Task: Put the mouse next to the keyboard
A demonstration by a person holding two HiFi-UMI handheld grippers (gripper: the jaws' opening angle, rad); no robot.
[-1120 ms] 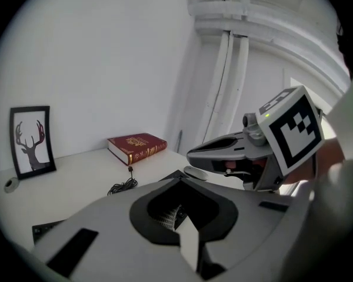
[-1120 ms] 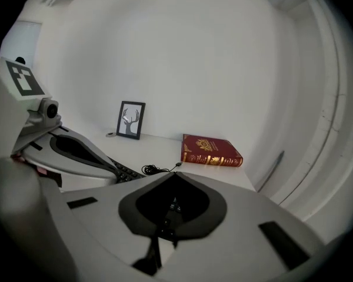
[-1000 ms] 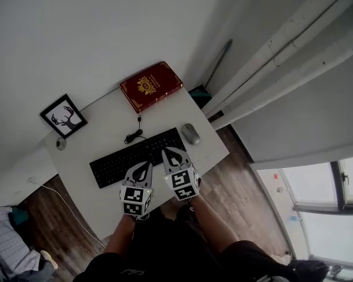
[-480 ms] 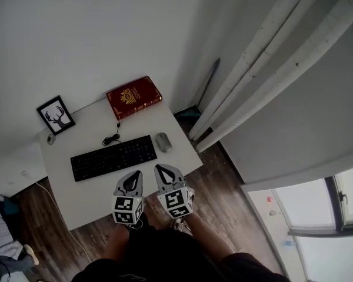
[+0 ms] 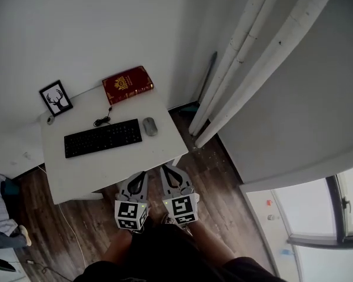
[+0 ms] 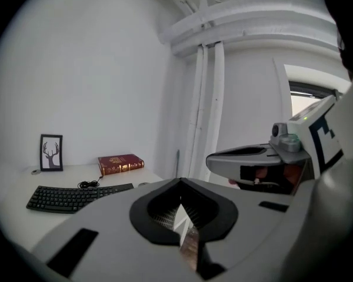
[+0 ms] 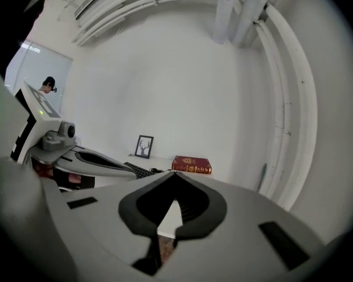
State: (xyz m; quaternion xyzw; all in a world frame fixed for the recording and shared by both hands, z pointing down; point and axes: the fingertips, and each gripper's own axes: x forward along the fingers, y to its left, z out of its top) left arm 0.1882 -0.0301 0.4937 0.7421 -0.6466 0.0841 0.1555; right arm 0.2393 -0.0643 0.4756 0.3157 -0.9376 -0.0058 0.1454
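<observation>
L gripper [image 5: 139, 175] and R gripper [image 5: 167, 170] sit side by side at 6 o'clock in the head view, over the wood floor [image 5: 215, 178] just off the desk's [image 5: 106, 170] near edge. Both point toward 12 w/ jaws together on nothing, and the hands holding them are hidden under the marker cubes [image 5: 129, 215]. Further out at 11 o'clock, the mouse [image 5: 150, 126] lies on the desk just beside the keyboard [image 5: 103, 138], at its 3 o'clock, well apart from both grippers; in the L gripper view it's only a sliver over the jaw edge.
</observation>
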